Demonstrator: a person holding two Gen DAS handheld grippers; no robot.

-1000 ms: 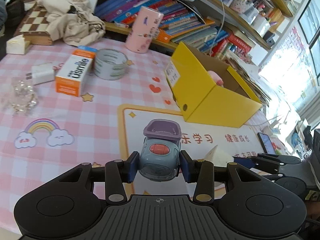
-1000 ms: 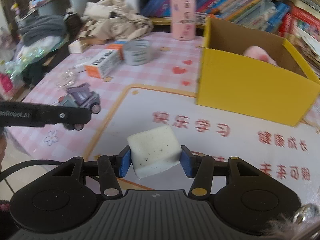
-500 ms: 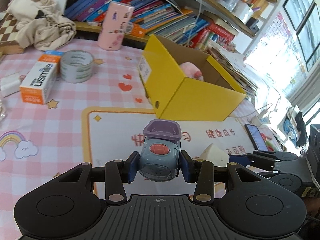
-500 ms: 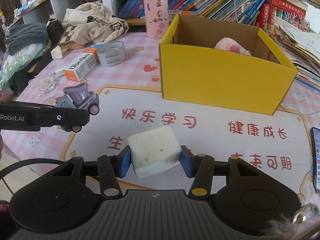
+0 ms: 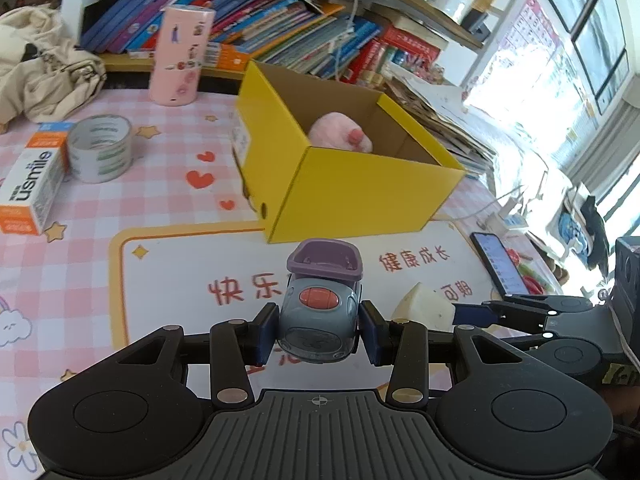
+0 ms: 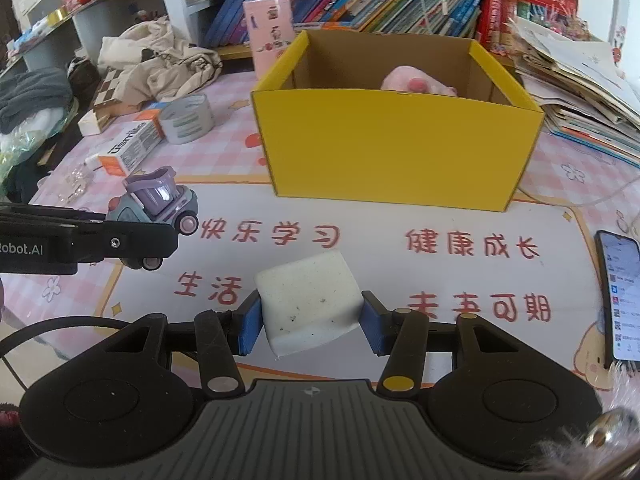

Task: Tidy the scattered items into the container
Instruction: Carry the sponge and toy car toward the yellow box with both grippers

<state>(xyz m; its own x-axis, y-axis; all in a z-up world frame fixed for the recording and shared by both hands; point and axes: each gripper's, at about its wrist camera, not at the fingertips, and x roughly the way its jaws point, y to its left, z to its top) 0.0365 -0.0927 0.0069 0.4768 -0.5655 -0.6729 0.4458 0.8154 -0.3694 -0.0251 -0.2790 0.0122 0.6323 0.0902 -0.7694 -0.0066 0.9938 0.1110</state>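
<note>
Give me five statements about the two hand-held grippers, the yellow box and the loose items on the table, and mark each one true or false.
1. The left hand-held gripper is shut on a toy car. True.
2. The right hand-held gripper is empty. False: it is shut on a white sponge block.
3. The yellow box already holds a pink soft toy. True.
4. The tape roll lies inside the box. False: it sits on the pink checked table, beside an orange and white carton.
5. A phone with its screen lit lies on the table to the right of the box. True.
</note>
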